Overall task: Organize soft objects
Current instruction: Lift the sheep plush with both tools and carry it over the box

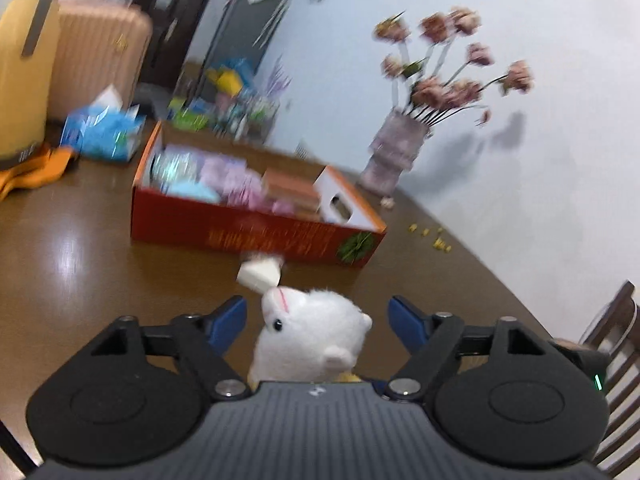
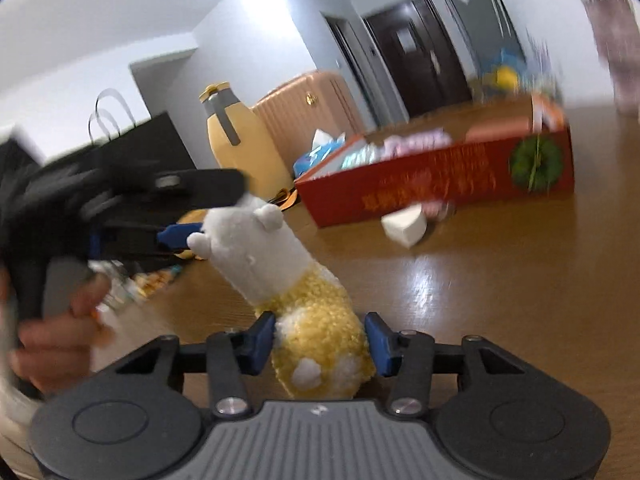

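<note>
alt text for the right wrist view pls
The right gripper has its blue-padded fingers around the yellow body of a white-headed alpaca plush, while the left gripper reaches toward its head. Behind, on the brown table, sit a white sponge and a red box.

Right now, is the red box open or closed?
Open. The red box has no lid over it, and pastel soft things show inside.

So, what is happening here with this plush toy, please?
A person holds a hand-held gripper in each hand. The right hand-held gripper is closed on the yellow body of the plush alpaca, holding it over the brown table. The left hand-held gripper is open, with its fingers on either side of the toy's white head. The red box behind already holds soft items.
</note>
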{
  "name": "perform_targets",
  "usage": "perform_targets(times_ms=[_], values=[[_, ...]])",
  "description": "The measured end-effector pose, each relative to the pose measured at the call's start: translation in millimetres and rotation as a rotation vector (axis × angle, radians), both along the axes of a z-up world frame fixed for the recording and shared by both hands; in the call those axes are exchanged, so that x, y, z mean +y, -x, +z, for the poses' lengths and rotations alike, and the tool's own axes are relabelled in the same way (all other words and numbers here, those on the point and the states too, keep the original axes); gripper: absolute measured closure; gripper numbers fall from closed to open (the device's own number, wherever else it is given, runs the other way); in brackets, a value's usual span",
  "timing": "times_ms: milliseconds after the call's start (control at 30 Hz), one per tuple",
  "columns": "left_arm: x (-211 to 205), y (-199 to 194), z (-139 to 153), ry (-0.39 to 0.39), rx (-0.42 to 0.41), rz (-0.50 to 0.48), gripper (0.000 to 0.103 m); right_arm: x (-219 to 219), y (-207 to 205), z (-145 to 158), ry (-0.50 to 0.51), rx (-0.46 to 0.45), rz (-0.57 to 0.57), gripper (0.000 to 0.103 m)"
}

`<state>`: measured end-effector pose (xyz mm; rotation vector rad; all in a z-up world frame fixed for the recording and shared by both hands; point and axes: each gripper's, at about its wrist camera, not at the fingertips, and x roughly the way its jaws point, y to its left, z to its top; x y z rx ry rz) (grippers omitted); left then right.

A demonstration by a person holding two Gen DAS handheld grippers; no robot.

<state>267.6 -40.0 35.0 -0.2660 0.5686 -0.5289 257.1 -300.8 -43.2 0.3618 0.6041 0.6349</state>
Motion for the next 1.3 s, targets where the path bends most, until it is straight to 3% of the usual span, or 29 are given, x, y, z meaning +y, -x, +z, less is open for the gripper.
perform_targets(times_ms=[67,200,267,300,367,467,567,767,900,1100,1200,1300], values=[[3,-1,-3,-0.003,-0.026,-0.018,0.021,-12,-9,-5,-0.069,0.068,0.013,0.056],[2,-20,-23,0.021,0.01,-0.068,0.024,-29,-26,-13,-0.166,0.171,0.079,0.056],[-4,-29,-35,0.036,0.025,-0.115,0.033,-31,-33,-16,-0.189,0.205,0.095,0.056],[-10,-35,-42,0.027,0.039,-0.129,0.043,-31,-36,-16,-0.191,0.213,0.097,0.053],[-23,-44,-52,-0.018,0.073,-0.115,0.053,-30,-37,-11,-0.148,0.185,0.041,0.049],[-33,-58,-57,-0.015,0.115,-0.081,0.054,-32,-29,-1,-0.074,0.098,-0.089,0.042],[-38,-67,-58,-0.023,0.137,-0.057,0.055,-34,-18,5,-0.03,0.052,-0.16,0.042],[-37,-64,-60,-0.023,0.115,-0.047,0.054,-29,-9,-6,-0.044,0.035,-0.149,0.045],[-22,-57,-55,0.008,0.099,-0.053,0.051,-27,-12,-8,-0.073,0.036,-0.141,0.059],[-18,-52,-48,0.008,0.066,-0.059,0.059,-25,-10,-3,-0.067,0.027,-0.119,0.064],[-26,-60,-30,0.017,0.01,-0.065,0.059,-29,-15,11,-0.06,-0.014,-0.137,0.064],[-40,-93,-1,0.035,-0.039,-0.077,0.059,-39,-36,41,-0.02,-0.085,-0.143,0.064]])
